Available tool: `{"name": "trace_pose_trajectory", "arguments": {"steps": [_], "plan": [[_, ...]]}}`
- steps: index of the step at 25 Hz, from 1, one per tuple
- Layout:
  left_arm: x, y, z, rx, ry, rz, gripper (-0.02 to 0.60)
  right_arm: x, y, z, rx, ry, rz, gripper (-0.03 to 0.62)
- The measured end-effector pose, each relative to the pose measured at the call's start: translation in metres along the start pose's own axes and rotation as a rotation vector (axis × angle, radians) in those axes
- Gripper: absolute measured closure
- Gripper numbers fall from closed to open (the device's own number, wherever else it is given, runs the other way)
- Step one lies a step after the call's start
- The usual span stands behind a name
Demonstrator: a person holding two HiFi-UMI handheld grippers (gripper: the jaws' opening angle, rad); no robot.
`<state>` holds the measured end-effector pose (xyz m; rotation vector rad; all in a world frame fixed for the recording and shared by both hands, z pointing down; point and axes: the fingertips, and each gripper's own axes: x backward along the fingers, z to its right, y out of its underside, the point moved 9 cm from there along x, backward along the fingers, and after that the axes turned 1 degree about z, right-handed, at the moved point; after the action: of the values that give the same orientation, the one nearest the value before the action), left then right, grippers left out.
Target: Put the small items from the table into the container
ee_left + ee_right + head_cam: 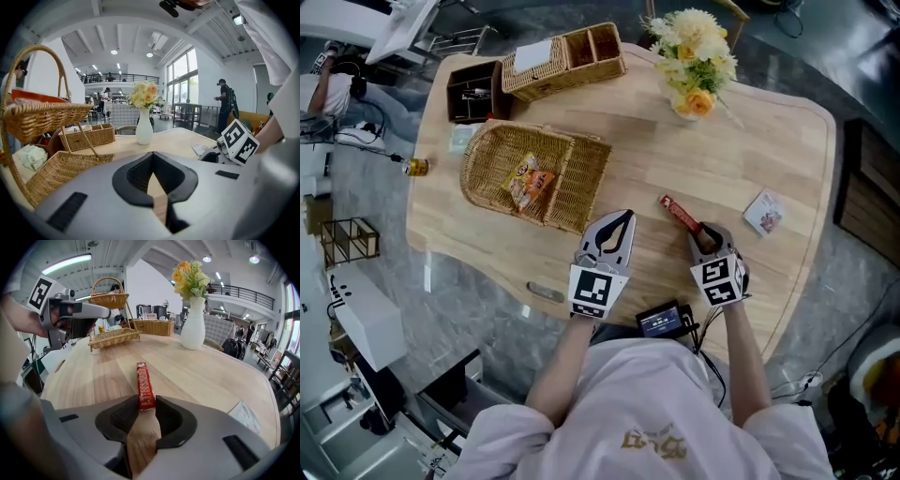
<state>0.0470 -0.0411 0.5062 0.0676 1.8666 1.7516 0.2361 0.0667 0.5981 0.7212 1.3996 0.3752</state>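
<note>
A slim red packet (680,213) (144,383) lies flat on the wooden table (675,150). My right gripper (705,232) (142,401) points down at its near end, and both pads touch the packet's sides. My left gripper (626,216) (152,154) hovers beside the wicker basket (577,178) (61,171), tips together, holding nothing. The basket lies at the left with an orange snack bag (530,180) inside. A small white sachet (765,212) (243,414) rests to the right.
A vase of yellow flowers (694,52) (194,329) stands at the back. A wicker organiser (567,58) and a dark box (473,91) sit at the back left. A small bottle (416,167) is at the left edge.
</note>
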Motion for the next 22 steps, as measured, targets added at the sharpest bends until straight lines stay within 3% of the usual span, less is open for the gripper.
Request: {"name": "trace_pose_trajectory", "arguments": {"steps": [5, 16, 22], "plan": [[0.006, -0.010, 0.004, 0.000, -0.013, 0.005, 0.576, 0.011, -0.003, 0.003, -0.087, 0.026, 0.077, 0.471], [0.016, -0.021, 0.003, -0.077, 0.079, 0.062, 0.577, 0.046, -0.022, -0.005, -0.184, 0.142, 0.154, 0.471], [0.039, -0.043, -0.010, -0.162, 0.104, 0.124, 0.577, 0.065, -0.048, -0.024, -0.205, 0.193, 0.216, 0.471]]}}
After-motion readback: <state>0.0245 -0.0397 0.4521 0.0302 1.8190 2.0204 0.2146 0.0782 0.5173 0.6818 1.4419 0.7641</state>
